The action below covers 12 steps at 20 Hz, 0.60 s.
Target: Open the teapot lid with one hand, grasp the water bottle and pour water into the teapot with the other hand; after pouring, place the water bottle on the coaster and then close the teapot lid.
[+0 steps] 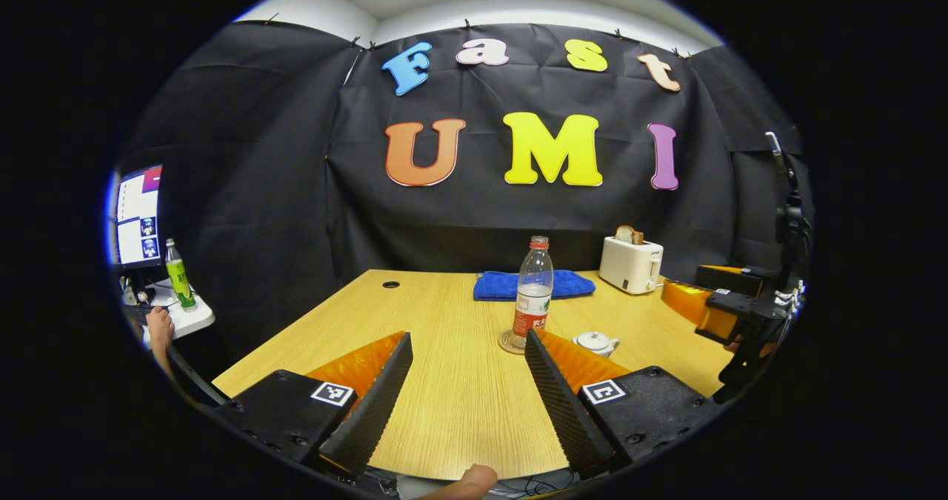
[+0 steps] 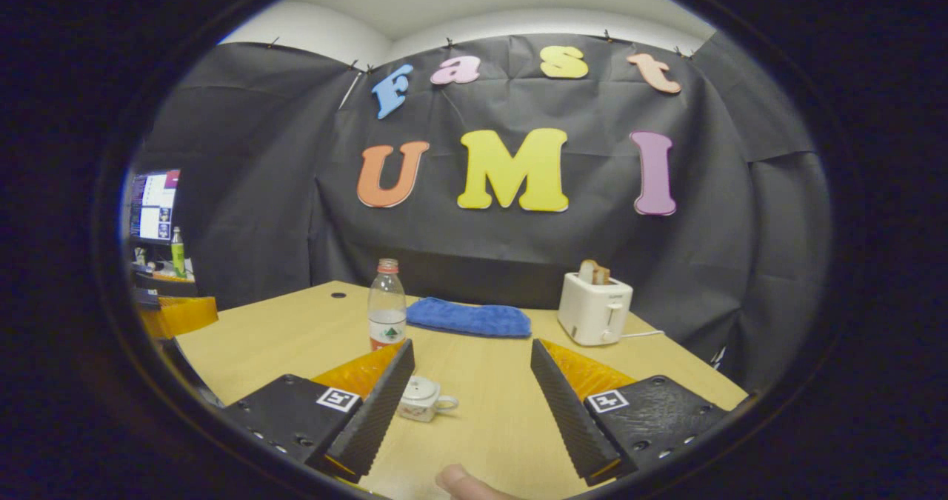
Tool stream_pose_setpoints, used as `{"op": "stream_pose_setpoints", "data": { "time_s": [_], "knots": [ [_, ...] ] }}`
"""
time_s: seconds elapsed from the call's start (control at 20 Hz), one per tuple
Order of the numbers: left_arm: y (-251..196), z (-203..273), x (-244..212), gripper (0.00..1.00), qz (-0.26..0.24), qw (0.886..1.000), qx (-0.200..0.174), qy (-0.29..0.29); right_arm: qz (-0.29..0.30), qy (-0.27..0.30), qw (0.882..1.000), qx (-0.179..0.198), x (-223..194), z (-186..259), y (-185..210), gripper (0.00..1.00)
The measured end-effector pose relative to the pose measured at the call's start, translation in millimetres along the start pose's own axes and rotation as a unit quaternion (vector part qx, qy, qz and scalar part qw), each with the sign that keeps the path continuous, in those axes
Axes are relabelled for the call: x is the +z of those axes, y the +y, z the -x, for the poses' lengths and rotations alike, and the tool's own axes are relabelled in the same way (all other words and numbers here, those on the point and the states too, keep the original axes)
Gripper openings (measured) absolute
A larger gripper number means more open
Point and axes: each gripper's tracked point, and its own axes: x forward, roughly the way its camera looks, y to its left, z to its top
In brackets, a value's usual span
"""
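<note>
Left gripper view: teapot part-hidden behind finger; both claws spread wide (gripping nothing).

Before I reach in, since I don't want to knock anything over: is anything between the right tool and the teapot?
Nothing visible. In the right gripper view the teapot, lid on, sits on bare table just ahead of the open right tool, near one finger. The water bottle stands behind it, the blue cloth and toaster farther back.
</note>
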Motion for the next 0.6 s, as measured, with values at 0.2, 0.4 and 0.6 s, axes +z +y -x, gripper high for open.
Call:
{"op": "stream_pose_setpoints", "data": {
  "time_s": [0.2,0.4,0.6],
  "knots": [
    [-16,14,11,0.96,-0.008,1.000,-0.007,-0.014,0.000,-0.012,0.999,-0.035,13,49,-38,0.95],
    [-32,23,13,0.96,-0.018,0.999,-0.018,-0.025,0.014,-0.014,0.997,-0.081,13,87,-74,0.97],
    [-41,24,6,0.96,-0.032,0.999,-0.020,-0.021,-0.003,-0.015,0.996,-0.088,2,109,-85,0.97]
  ]
}}
